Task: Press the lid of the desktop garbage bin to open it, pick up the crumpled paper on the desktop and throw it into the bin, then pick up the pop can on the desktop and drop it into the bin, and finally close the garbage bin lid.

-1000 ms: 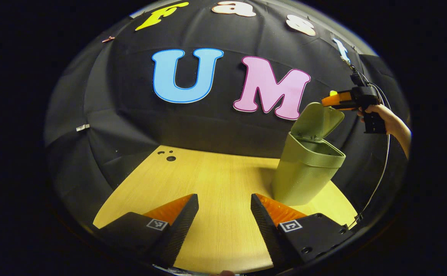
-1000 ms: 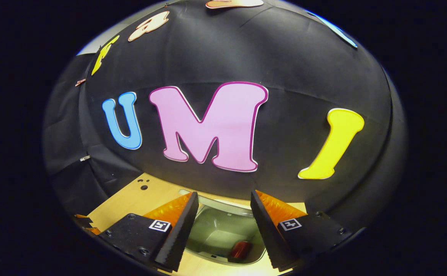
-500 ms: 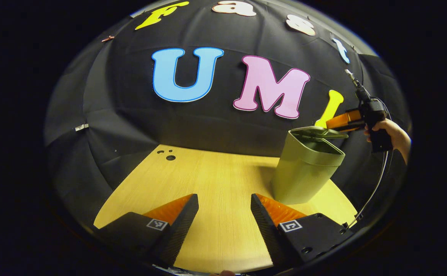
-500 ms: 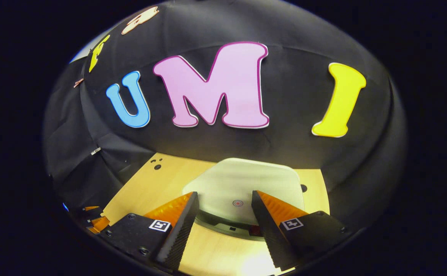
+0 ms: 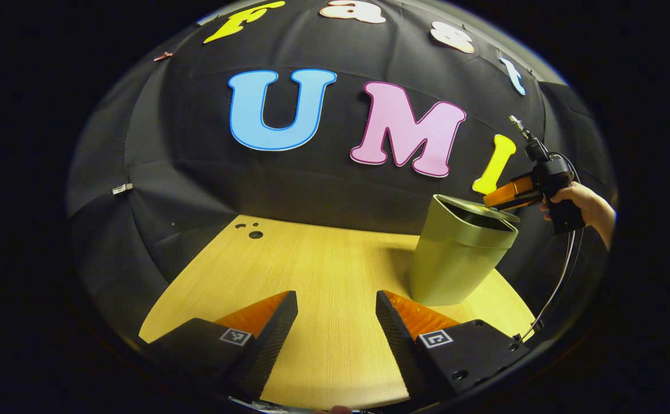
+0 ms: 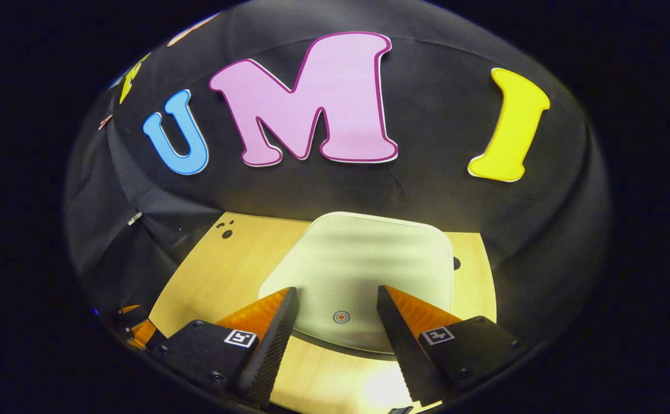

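- On the desk (image 5: pixel 323 270) at the right we see the green garbage bin (image 5: pixel 455 259), its lid (image 6: pixel 363 270) lowered almost flat.
- Our right claw (image 6: pixel 337 345) hangs spread just above the lid's near edge, a red dot (image 6: pixel 341 316) between its fingers.
- Our left claw (image 5: pixel 335 339) hovers spread over bare desk, pinching nothing.

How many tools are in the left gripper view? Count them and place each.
2. The left tool is at the bottom, open above the table. The right tool, held by a hand, is at the right, over the green bin's rim.
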